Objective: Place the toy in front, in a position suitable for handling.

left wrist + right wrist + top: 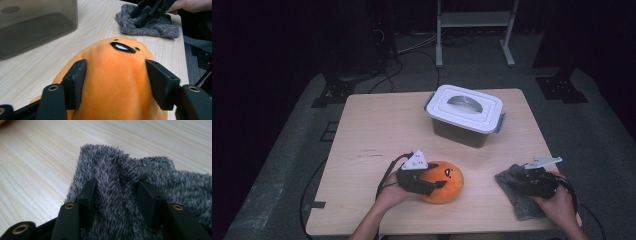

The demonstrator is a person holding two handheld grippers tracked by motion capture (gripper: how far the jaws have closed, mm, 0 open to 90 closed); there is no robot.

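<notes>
An orange plush toy (451, 176) with a black mouth (123, 47) lies near the table's front edge. My left gripper (437, 187) is over it, and its two pads dig into the plush's sides (116, 82) with a bulge of orange fabric pinched between them. At the front right lies a grey fuzzy cloth (513, 204). My right gripper (512, 176) is tipped down onto it. In the right gripper view its fingertips (87, 192) are sunk in the pile (112, 165), and a loose ridge of cloth stands between the jaws, not clamped. The left gripper view shows that cloth (155, 27) farther off.
A dark plastic box with a white latched lid (464, 117) stands at the back of the wooden table (377, 130); its smoky wall (32, 27) is just left of the plush. Cables trail off the table's front. A metal stand is on the floor behind.
</notes>
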